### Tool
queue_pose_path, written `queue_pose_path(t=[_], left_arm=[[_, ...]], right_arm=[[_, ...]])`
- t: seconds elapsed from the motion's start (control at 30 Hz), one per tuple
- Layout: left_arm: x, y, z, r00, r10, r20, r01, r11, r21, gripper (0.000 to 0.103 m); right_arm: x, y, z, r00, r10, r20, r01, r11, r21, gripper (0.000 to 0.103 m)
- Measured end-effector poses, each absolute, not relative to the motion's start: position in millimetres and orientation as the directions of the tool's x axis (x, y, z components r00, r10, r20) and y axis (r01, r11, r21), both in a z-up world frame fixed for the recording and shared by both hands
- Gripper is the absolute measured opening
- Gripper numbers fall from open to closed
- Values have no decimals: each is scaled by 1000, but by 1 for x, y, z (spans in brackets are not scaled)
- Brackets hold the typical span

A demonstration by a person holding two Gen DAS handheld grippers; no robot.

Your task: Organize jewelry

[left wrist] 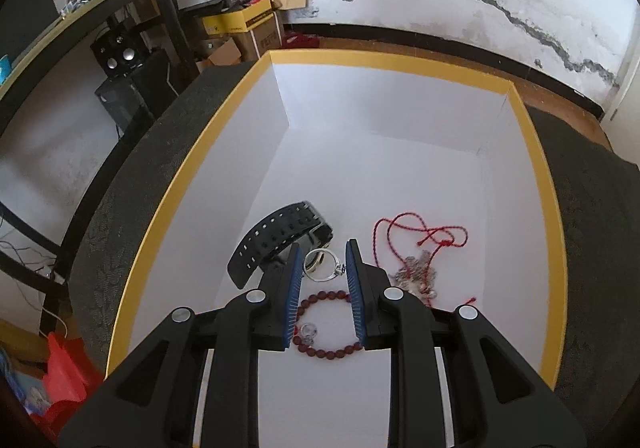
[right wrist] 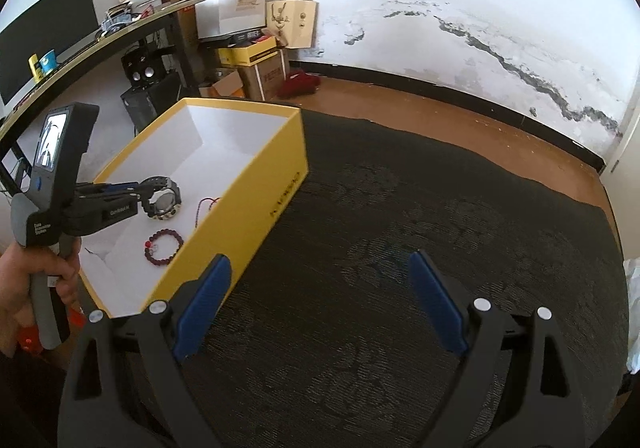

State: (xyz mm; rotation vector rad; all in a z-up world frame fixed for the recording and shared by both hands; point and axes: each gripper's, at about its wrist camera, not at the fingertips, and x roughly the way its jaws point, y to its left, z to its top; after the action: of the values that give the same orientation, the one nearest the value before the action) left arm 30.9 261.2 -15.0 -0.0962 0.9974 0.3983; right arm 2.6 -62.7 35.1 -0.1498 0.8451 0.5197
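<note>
My left gripper [left wrist: 323,252] hung inside the yellow box [left wrist: 520,115], jaws parted around a silver ring [left wrist: 325,266] without pinching it, watch [left wrist: 280,244] just left; my right gripper [right wrist: 320,280] gaped empty, farther off.

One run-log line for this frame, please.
left claw: over yellow box, silver ring between pads, grip unclear | right claw: open, empty, above dark mat | in box: watch, bead bracelet, red cord

Left tongs [left wrist: 323,254] angled down, jaws narrow, seemingly gripping nothing; right tongs [right wrist: 320,300] spread wide.
</note>
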Motion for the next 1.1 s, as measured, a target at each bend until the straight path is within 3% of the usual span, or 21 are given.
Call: queue_pose_path(t=[0.03, 0.1, 0.2, 0.47, 0.8, 1.1], left_arm=[[32, 259, -12, 482, 278, -831, -367, 925, 97, 35], [31, 254, -5, 501, 288, -816, -379, 921, 92, 93], [29, 244, 9, 537, 322, -780, -393, 913, 107, 94], [25, 207, 35, 597, 265, -757, -363, 931, 39, 97], [33, 80, 36, 665, 123, -737, -144, 989, 36, 97], [40, -11, 4, 629, -3, -777, 14, 1000, 7, 97]], right_arm=[[3, -65, 36, 550, 378, -745, -491, 868, 78, 87], [2, -73, 36, 554, 372, -745, -481, 873, 78, 89], [4, -87, 33, 549, 373, -748, -462, 881, 101, 96], [8, -134, 26, 569, 303, -765, -358, 928, 101, 96], [3, -221, 6, 607, 113, -787, -132, 990, 40, 96], [-9, -305, -13, 607, 12, -794, 72, 995, 70, 96]])
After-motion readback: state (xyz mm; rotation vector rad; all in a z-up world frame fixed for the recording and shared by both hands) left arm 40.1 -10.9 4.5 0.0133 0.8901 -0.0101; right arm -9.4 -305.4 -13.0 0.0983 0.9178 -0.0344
